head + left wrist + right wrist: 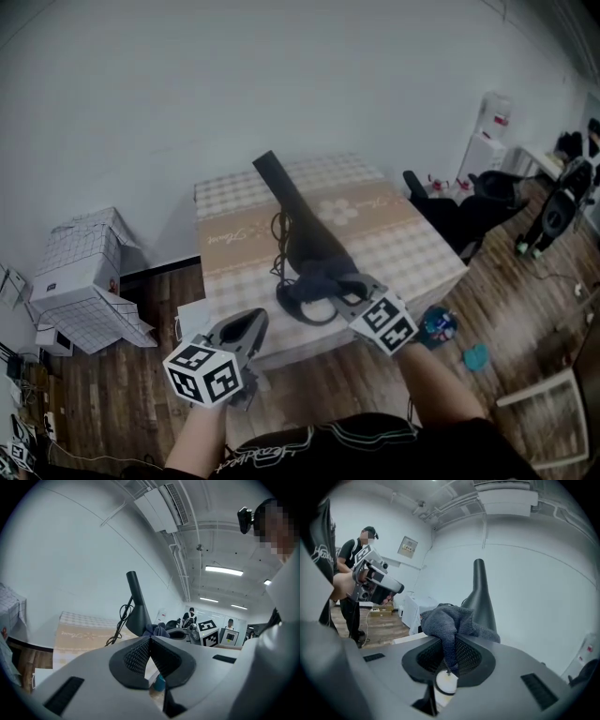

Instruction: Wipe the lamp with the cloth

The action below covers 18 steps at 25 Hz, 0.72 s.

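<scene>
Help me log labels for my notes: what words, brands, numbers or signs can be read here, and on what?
Nothing reads clearly.
Tablecloth: cursive script on the beige band, too blurred to read.
White boxes: print too small to read.
Wall plaque: blurred, unreadable.
Person's shirt: pale script, too blurred to read.

Checked-cloth table (417, 246), black lamp (302, 228) on it, cord (278, 246) alongside
</scene>
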### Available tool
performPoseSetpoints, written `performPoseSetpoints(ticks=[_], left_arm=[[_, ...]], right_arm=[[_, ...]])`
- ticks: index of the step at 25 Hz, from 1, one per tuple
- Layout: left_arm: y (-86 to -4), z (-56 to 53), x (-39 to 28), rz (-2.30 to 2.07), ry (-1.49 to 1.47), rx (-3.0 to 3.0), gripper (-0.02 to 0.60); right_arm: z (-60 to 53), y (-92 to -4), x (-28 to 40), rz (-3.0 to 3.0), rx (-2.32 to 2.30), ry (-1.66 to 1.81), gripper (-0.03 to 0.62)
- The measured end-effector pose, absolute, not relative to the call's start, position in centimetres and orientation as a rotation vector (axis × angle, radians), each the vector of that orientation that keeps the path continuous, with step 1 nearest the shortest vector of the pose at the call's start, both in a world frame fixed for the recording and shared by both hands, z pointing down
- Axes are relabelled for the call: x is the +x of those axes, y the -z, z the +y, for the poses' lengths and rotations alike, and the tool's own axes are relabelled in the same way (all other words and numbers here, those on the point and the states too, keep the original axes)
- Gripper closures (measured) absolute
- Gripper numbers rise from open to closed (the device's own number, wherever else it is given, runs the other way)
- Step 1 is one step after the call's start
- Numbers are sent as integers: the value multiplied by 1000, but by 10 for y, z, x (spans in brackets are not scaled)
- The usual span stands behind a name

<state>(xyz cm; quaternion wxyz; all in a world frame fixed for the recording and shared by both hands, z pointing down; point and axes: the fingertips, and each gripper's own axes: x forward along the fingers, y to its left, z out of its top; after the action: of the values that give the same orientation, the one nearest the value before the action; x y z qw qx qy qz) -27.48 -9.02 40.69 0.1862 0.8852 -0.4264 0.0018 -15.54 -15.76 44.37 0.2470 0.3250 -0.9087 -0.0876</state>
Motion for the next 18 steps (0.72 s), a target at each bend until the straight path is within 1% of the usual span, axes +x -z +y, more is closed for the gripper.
performPoseSetpoints(ticks=[10,18], left_arm=[[-392,-25,-223,-1244,18,2479,581],[-374,38,-184,-1263,61,2506,581]], right_arm=[[-64,-407,-108,-2861,761,-307,537],[11,-370,-76,-3027,654,-444,537]])
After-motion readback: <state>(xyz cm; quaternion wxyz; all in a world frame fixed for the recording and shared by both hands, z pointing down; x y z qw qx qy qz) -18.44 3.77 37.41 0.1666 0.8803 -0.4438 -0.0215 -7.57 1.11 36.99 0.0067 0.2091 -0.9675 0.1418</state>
